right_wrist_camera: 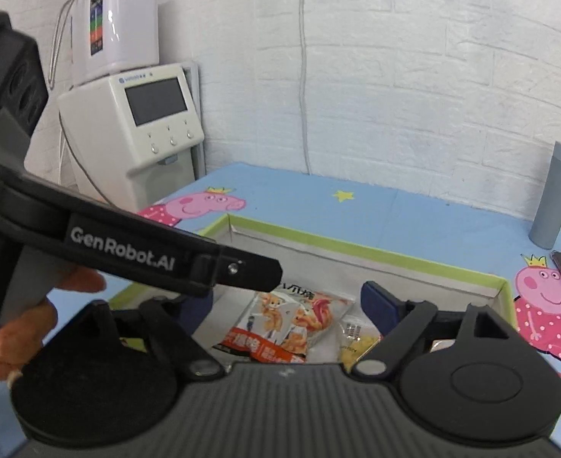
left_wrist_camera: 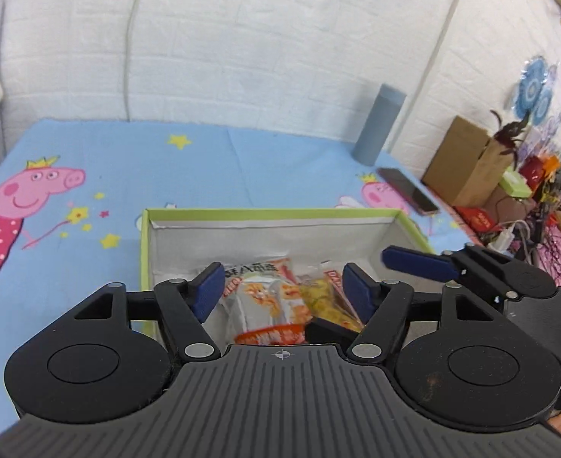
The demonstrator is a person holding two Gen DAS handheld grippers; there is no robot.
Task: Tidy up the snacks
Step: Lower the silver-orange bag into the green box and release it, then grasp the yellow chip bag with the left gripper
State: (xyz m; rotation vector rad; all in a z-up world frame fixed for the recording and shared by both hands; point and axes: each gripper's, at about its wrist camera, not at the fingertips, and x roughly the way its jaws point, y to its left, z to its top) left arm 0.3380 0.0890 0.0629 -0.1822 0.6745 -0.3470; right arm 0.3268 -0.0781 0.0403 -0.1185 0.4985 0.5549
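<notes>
Left wrist view: orange-and-white snack packet [left_wrist_camera: 269, 305] and yellow snack packet [left_wrist_camera: 326, 297] lying side by side on the floor of the green-rimmed box [left_wrist_camera: 272, 213], gathered there to keep the bench [left_wrist_camera: 204, 160] tidy. Left tool [left_wrist_camera: 280, 294] hanging just above them, jaws apart, gripping nothing, likely a release. Right tool [right_wrist_camera: 280, 309] likewise spread wide and empty, over the same packets. Farther right: grey cylinder [left_wrist_camera: 379, 126] and phone [left_wrist_camera: 408, 189], parked well apart from the box.
</notes>
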